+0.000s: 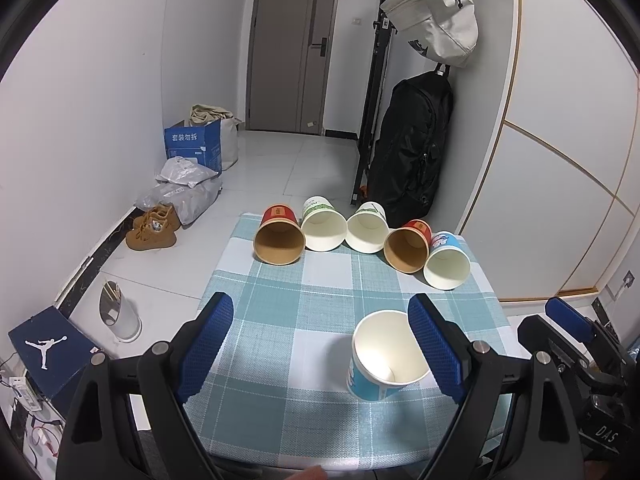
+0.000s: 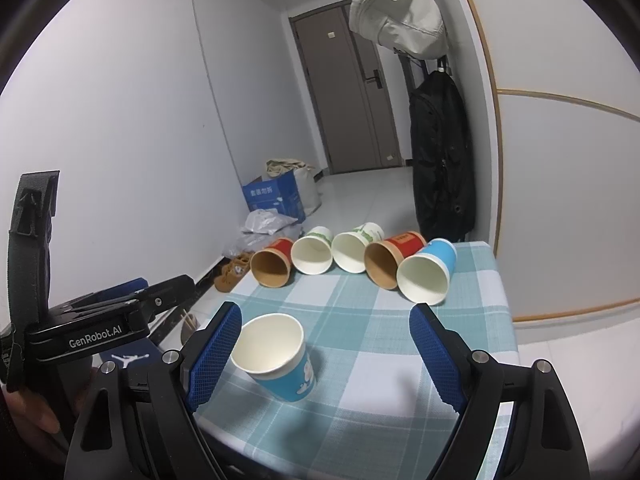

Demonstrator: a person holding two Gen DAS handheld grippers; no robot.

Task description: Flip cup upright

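Note:
A blue paper cup (image 1: 386,356) stands upright on the checked tablecloth (image 1: 280,320), near the front edge; it also shows in the right wrist view (image 2: 276,356). Several cups lie on their sides in a row at the far edge, mouths toward me: a red one (image 1: 279,237), two green-white ones (image 1: 323,224) (image 1: 367,227), a second red one (image 1: 408,245) and a blue one (image 1: 446,261). My left gripper (image 1: 320,346) is open, its right finger beside the upright cup. My right gripper (image 2: 326,354) is open, its left finger close to that cup.
The small table ends close behind the row of cups. The floor to the left holds shoes (image 1: 154,228), plastic bags, a blue box (image 1: 194,148) and a shoebox (image 1: 48,348). A black backpack (image 1: 412,148) hangs at the right wall.

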